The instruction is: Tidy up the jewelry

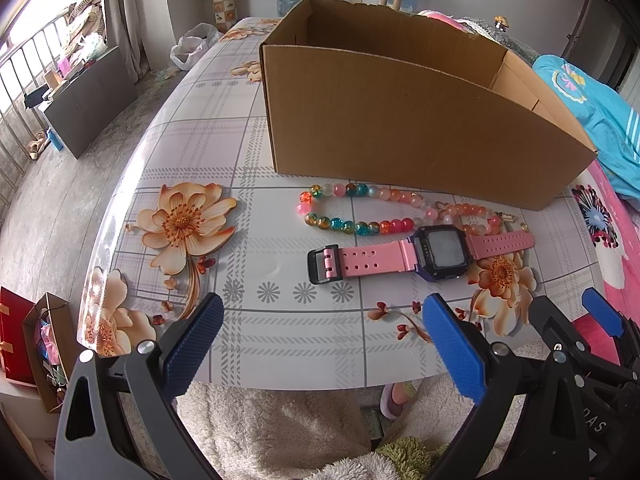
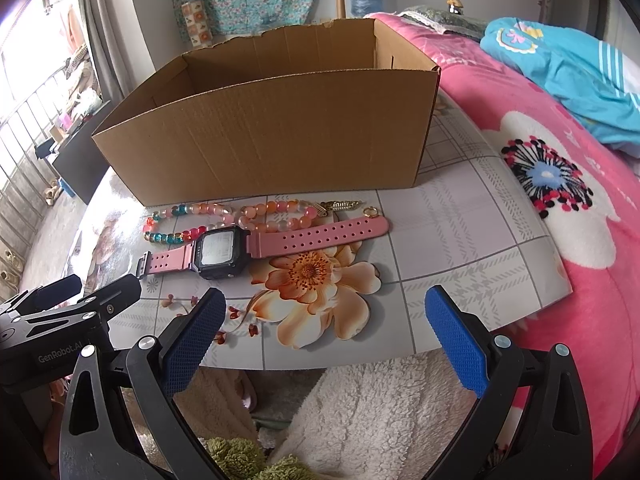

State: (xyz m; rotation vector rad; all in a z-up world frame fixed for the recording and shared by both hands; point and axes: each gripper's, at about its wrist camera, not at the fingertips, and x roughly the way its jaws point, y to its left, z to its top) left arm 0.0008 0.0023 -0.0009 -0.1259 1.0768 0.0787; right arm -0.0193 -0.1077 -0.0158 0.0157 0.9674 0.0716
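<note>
A pink-strapped digital watch [image 1: 424, 254] [image 2: 256, 246] lies flat on the flowered table. Behind it lies a bracelet of coloured beads [image 1: 356, 210] [image 2: 188, 222], joined to a string of peach beads [image 1: 468, 212] [image 2: 276, 212] with a gold charm [image 2: 340, 205]. An open cardboard box [image 1: 400, 128] [image 2: 272, 140] stands behind them. My left gripper [image 1: 320, 340] is open and empty above the table's near edge, in front of the watch. My right gripper [image 2: 324, 336] is open and empty, to the right of the left one, which shows at that view's left [image 2: 72, 296].
The table [image 1: 280, 340] [image 2: 460, 248] has a plaid cloth printed with orange flowers. A pink blanket [image 2: 560, 200] and a blue garment [image 2: 560, 64] lie at the right. A fluffy white cloth [image 1: 280, 428] is below the table's edge. Open floor lies at the left.
</note>
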